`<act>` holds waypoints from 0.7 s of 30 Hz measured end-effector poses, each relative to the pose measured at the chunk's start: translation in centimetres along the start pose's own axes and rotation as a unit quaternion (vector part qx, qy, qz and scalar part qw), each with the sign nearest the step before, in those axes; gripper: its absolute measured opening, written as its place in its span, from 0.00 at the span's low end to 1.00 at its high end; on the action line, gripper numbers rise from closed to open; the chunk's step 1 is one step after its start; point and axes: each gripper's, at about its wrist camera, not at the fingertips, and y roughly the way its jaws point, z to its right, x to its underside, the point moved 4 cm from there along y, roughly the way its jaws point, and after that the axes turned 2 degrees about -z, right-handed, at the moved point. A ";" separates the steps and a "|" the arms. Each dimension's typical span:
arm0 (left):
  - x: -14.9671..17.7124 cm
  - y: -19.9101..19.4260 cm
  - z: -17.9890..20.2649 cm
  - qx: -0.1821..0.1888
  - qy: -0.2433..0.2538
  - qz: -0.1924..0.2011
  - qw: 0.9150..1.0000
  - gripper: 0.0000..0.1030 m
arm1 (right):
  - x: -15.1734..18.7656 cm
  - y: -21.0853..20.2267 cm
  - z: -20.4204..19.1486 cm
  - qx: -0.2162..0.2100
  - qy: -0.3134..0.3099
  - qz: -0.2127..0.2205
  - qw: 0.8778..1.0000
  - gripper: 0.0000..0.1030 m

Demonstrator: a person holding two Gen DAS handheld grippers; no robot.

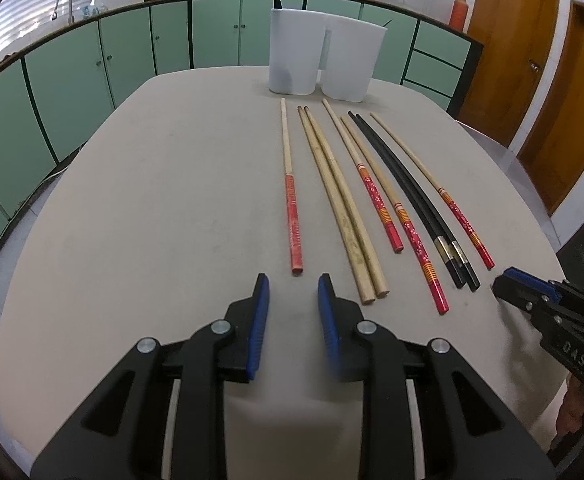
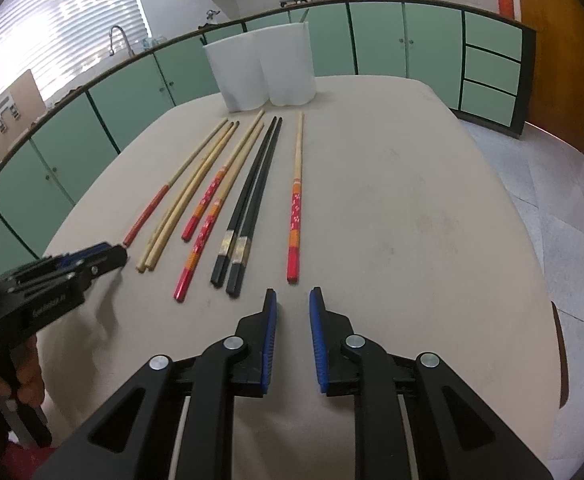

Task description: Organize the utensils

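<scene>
Both my left tool (image 1: 293,280) and right tool (image 2: 292,294) hover slightly parted and empty at the surface's (image 1: 152,200) near edge, so I judge the next move is closing on a chopstick (image 2: 295,224) for the white holder (image 2: 260,70).

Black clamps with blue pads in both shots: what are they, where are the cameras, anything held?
They are two hand-held grippers, not robot arms; a person squeezes a handle on each. Each picture comes from a fisheye camera mounted on one gripper, looking along its fingers. The left gripper and right gripper both hover open and hold nothing. On the beige oval table lie eight chopsticks: two plain bamboo chopsticks, two black chopsticks and four red-handled chopsticks. Behind them stands a white two-compartment holder.
</scene>
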 end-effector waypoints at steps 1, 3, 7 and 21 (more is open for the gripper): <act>0.0 0.0 0.0 -0.001 0.000 0.001 1.000 0.24 | -0.1 0.1 0.0 0.001 -0.001 0.002 1.000 0.17; -0.1 0.1 0.0 -0.002 0.000 0.001 1.000 0.24 | -0.6 0.6 -0.1 0.004 -0.002 0.005 1.000 0.17; 0.0 0.1 0.0 -0.001 0.000 0.001 1.000 0.25 | -0.9 1.1 -0.5 0.026 -0.027 0.015 0.999 0.13; -0.1 0.4 0.2 -0.010 0.007 0.005 1.000 0.28 | -0.9 1.2 -0.1 0.024 -0.030 0.022 0.999 0.06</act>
